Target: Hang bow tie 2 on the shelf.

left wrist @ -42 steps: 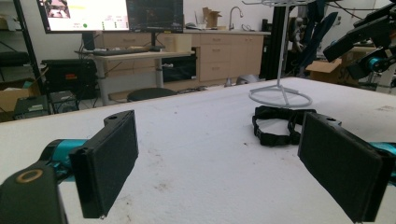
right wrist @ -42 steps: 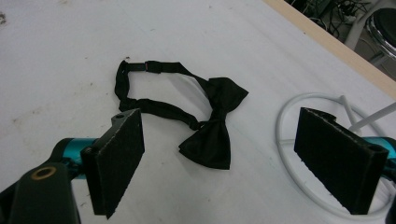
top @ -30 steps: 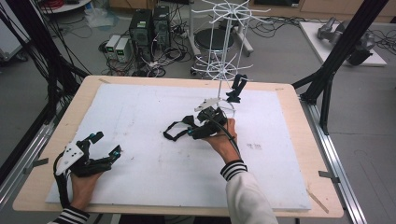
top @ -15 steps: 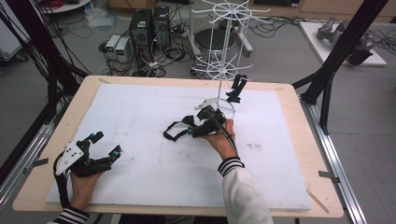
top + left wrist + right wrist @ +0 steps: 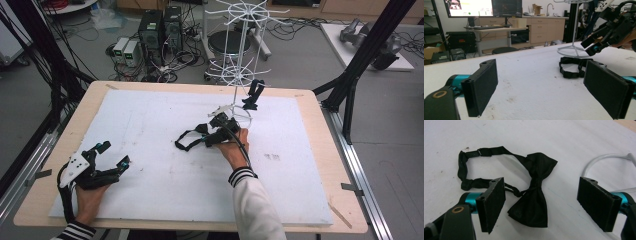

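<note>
A black bow tie [image 5: 534, 195] with a looped strap [image 5: 474, 155] lies flat on the white table cover [image 5: 150, 115]. My right gripper [image 5: 545, 203] hangs just over it with the bow between the jaws. The jaws have just been closing, and the pads stand apart from the cloth. In the high view the right gripper [image 5: 202, 134] is at the table's middle, with the strap [image 5: 184, 143] to its left. My left gripper [image 5: 114, 154] rests open at the near left corner, nothing in it. In the left gripper view the left gripper [image 5: 541, 82] looks toward the tie [image 5: 571, 68].
A white wire display stand [image 5: 240, 50] rises at the table's far middle, its ring base [image 5: 599, 160] just right of the right gripper. A small black item [image 5: 255, 94] hangs on the stand. Computers and cables sit on the floor beyond the table.
The right gripper has come down a little toward the bow tie. The left gripper has stayed where it was.
</note>
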`<action>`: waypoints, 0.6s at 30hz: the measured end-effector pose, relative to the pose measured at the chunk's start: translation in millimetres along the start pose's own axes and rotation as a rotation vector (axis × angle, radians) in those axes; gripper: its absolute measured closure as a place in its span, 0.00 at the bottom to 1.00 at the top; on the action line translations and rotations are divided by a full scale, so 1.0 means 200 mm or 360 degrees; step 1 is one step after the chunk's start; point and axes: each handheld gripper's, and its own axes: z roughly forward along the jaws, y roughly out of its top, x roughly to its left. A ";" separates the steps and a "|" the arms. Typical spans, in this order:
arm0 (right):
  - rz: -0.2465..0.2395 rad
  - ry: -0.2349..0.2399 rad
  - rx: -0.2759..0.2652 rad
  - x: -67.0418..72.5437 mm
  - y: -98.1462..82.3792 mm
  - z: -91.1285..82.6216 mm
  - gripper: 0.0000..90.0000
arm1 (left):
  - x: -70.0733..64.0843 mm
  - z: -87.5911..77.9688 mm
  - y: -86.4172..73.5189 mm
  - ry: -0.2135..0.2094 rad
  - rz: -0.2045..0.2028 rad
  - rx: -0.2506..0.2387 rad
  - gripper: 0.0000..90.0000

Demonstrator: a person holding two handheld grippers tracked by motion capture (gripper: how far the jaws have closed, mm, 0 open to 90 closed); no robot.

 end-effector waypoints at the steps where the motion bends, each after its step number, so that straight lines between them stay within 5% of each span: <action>1: 0.0015 0.0004 0.0000 0.00 0.00 0.00 0.25 | 0.00 0.00 0.00 -0.0001 0.0003 0.0002 0.14; 18: 0.0070 -0.0020 0.0060 0.01 0.01 0.12 0.36 | 0.00 0.00 0.00 0.0001 -0.0001 -0.0003 0.14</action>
